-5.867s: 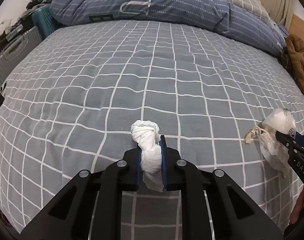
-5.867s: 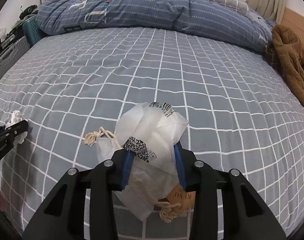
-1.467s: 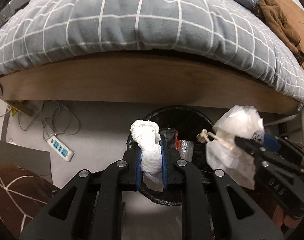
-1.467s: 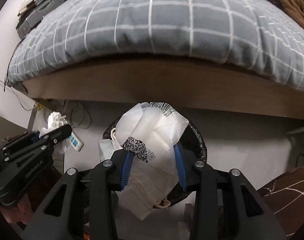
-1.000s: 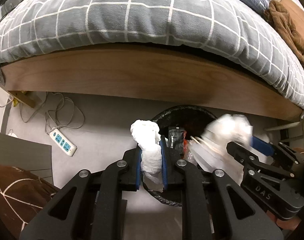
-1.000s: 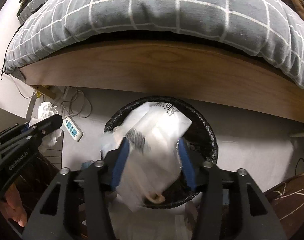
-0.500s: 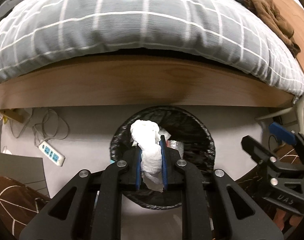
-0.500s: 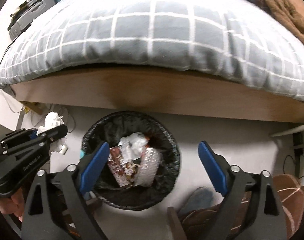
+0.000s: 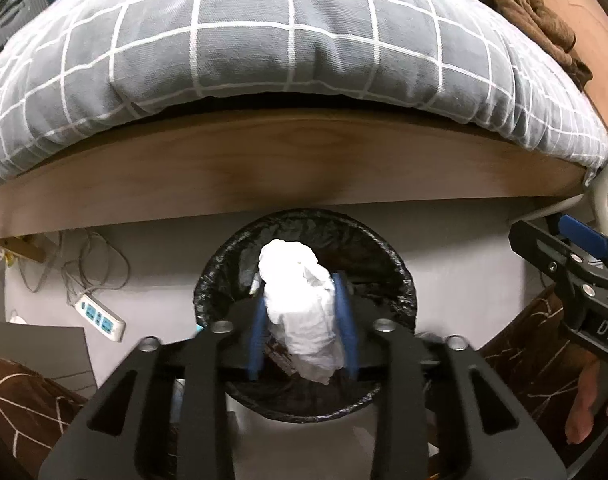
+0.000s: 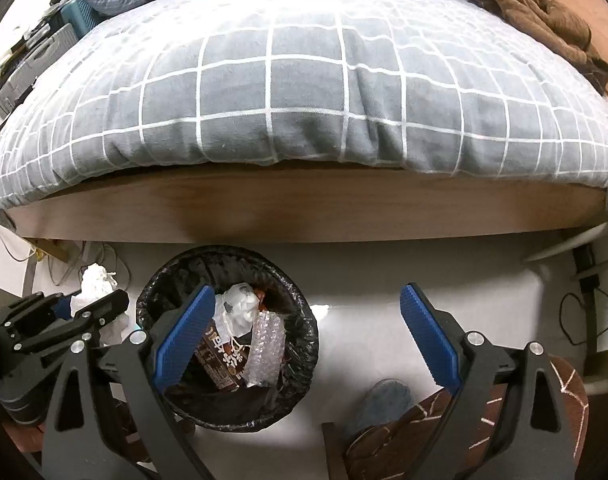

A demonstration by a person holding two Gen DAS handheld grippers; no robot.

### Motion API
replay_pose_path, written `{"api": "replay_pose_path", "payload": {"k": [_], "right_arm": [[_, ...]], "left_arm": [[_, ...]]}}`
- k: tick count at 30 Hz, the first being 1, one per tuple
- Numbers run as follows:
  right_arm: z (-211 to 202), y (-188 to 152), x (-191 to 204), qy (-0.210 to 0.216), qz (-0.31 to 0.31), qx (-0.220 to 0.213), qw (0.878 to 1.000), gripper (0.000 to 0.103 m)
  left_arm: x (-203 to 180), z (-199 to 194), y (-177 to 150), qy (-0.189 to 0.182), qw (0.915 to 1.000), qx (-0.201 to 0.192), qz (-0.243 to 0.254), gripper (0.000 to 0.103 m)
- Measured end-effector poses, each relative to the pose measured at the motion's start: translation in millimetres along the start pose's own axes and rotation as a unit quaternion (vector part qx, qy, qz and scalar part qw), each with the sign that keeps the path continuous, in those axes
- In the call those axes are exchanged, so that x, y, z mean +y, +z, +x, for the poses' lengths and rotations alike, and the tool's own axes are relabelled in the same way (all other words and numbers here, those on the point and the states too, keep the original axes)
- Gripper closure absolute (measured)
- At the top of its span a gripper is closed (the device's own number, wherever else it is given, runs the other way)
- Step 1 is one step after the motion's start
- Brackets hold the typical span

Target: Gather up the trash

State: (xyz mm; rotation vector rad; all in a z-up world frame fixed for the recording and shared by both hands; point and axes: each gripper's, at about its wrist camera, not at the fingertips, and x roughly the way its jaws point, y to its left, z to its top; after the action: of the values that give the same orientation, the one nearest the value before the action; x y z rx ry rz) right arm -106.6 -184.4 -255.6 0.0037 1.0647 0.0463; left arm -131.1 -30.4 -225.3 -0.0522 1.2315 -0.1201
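A black-lined trash bin (image 9: 403,280) stands on the floor by the bed. My left gripper (image 9: 300,320) hangs over it with its jaws opening. A crumpled white tissue (image 9: 300,304) is still between the blue pads, which have spread apart and no longer squeeze it. In the right wrist view the bin (image 10: 224,252) holds the white bag (image 10: 236,308), a brown wrapper and bubble wrap. My right gripper (image 10: 305,336) stands wide open and empty, just right of the bin. The left gripper (image 10: 100,312) with the tissue (image 10: 94,280) shows at the left.
The bed with its grey checked cover (image 9: 288,40) and wooden side board (image 9: 264,168) rises just behind the bin. A power strip (image 9: 100,316) and cables lie on the floor to the left. Brown patterned slippers (image 10: 423,432) sit nearby. A hand (image 9: 583,412) holds the right gripper.
The right gripper let go of the white bag, which dropped into the bin, then drew off to the right. The left gripper moved over the bin and its jaws have spread around the tissue.
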Motion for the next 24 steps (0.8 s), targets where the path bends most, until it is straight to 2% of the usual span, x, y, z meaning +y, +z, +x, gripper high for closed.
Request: {"api": "replay_pose_path", "payload": {"k": [2, 5, 14, 21, 24], "right_arm": [[3, 0, 2, 0.002, 0.0, 0.001, 1.0, 0.013], [3, -1, 2, 0.003, -0.002, 0.001, 1.0, 0.013], [1, -2, 10, 0.008, -0.007, -0.005, 1.0, 0.013], [-8, 2, 16, 0.009, -0.011, -0.016, 1.0, 0.013], [-23, 8, 20, 0.009, -0.013, -0.034, 0.999, 0.013]], "left_arm": [[1, -2, 0, 0.002, 1.0, -0.004, -0.002, 0.048], [4, -7, 1, 0.008, 0.9999, -0.014, 0.0, 0.036], [16, -26, 3, 0.031, 0.9986, -0.039, -0.013, 0.007], [26, -44, 5, 0.044, 0.9974, -0.053, -0.023, 0.006], [30, -65, 10, 0.048, 0.9958, -0.074, -0.027, 0.006]]}}
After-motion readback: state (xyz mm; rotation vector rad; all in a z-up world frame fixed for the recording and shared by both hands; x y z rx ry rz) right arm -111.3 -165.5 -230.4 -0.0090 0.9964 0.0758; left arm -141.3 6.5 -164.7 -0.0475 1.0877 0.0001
